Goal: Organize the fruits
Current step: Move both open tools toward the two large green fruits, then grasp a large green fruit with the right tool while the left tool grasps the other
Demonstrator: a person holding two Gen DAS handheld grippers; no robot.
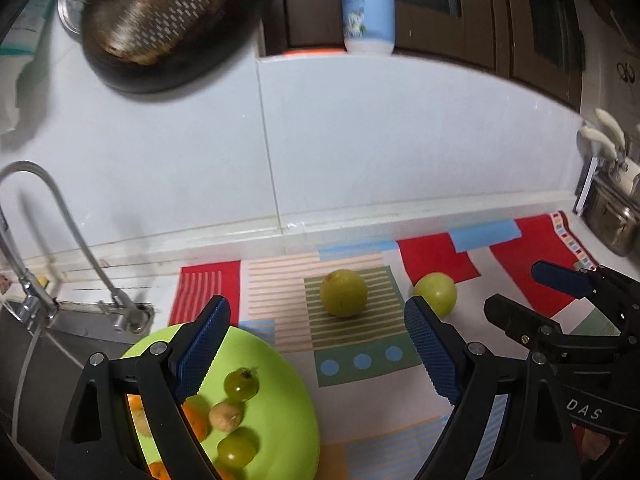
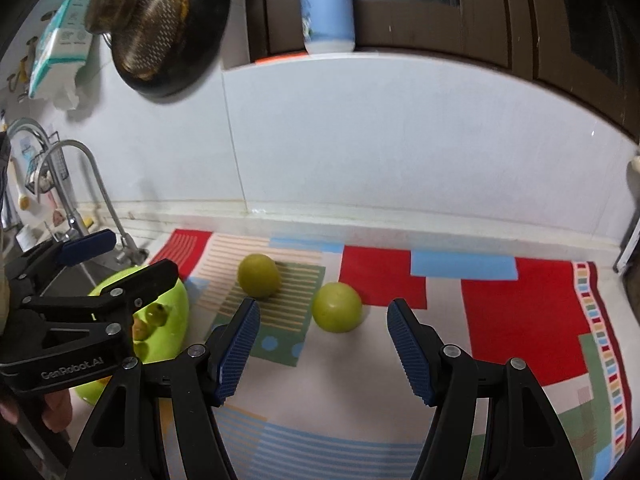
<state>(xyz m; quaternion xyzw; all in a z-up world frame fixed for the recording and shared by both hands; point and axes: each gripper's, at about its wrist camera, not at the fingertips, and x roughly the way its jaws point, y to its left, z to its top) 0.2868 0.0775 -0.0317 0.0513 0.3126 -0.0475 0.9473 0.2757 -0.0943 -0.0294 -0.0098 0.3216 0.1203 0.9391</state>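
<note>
Right wrist: 2 green fruits (image 2: 337, 307) mid-mat (image 2: 520, 320), clear right.

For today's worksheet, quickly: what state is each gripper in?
Left gripper: open, holding nothing.
Right gripper: open, holding nothing.

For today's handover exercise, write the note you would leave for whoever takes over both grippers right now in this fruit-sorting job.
Left gripper: jaws open, holding nothing, above the near edge of the green plate.
Right gripper: jaws open, holding nothing, pointed at the nearer of the two green fruits.
Done: several small fruits, green, brown and orange, lie on the plate.
Left: two green fruits lie on the patterned mat, apart from each other: the far fruit and the near fruit. Likely both go on the plate.
</note>
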